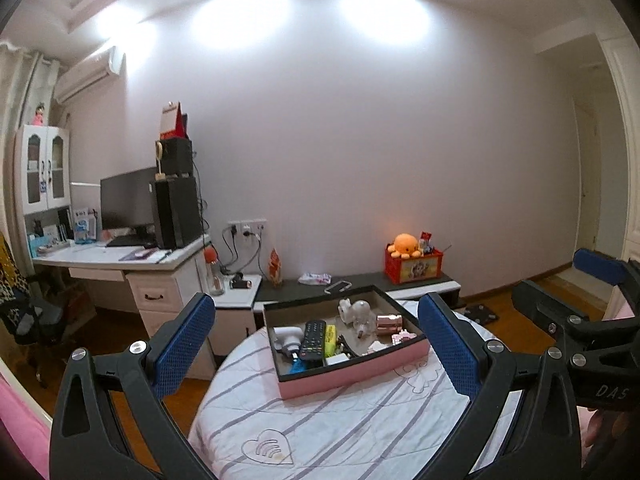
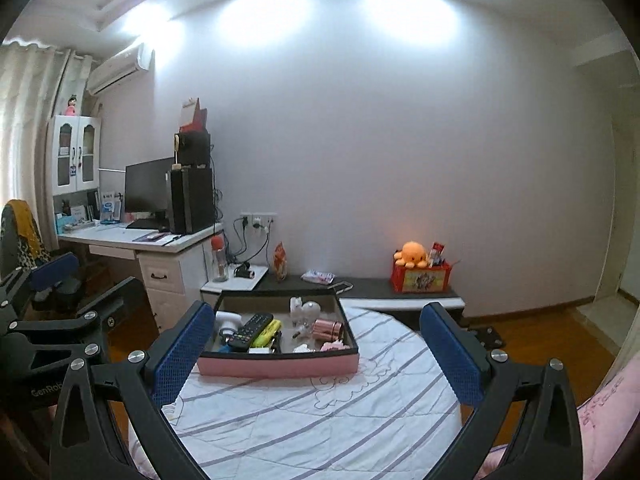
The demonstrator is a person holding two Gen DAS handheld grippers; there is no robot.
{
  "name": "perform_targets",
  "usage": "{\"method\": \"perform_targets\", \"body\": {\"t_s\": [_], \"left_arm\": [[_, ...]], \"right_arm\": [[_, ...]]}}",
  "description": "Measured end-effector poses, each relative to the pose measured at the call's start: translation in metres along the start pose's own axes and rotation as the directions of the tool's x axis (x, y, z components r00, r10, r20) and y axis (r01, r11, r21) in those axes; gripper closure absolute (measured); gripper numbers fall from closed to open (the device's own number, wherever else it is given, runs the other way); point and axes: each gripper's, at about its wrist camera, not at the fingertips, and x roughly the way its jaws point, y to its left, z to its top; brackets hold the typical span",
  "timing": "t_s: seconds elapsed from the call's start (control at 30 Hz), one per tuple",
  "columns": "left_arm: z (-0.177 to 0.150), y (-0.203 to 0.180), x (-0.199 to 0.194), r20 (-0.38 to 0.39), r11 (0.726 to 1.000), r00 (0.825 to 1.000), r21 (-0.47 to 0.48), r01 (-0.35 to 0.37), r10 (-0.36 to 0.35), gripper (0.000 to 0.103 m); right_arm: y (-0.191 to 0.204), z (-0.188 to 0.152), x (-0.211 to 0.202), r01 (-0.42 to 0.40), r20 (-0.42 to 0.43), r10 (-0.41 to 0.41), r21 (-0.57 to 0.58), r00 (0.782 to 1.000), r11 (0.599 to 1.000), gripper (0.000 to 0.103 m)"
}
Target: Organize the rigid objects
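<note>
A pink box (image 1: pixel 362 372) (image 2: pixel 280 365) with a dark rim sits on a white striped bedspread (image 1: pixel 340 428) (image 2: pixel 320 412). It holds a black remote (image 1: pixel 313 340) (image 2: pixel 250 332), a yellow-green item (image 1: pixel 331 338) (image 2: pixel 267 333), a white figurine (image 1: pixel 356 311) (image 2: pixel 306 312), a rose-gold cylinder (image 1: pixel 389 323) (image 2: pixel 329 330) and other small things. My left gripper (image 1: pixel 316 340) is open and empty, held above the bed before the box. My right gripper (image 2: pixel 316 344) is open and empty, beside it; it also shows at the left wrist view's right edge (image 1: pixel 568 292).
A white desk (image 1: pixel 120 260) with monitor and computer tower stands left. A low dark shelf (image 1: pixel 360 284) along the wall holds a red box with an orange plush (image 1: pixel 412 264). Wooden floor (image 1: pixel 540 328) lies to the right. A chair (image 1: pixel 24 312) stands far left.
</note>
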Motion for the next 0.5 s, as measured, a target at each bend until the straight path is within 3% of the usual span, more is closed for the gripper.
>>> {"method": "perform_targets", "body": {"t_s": [0.5], "left_arm": [[0.012,0.007,-0.065,0.133,0.999,0.99,0.019,-0.042,0.039,0.0]], "right_arm": [[0.021,0.011,-0.051,-0.015,0.117,0.018,-0.029,0.993,0.999,0.0]]}}
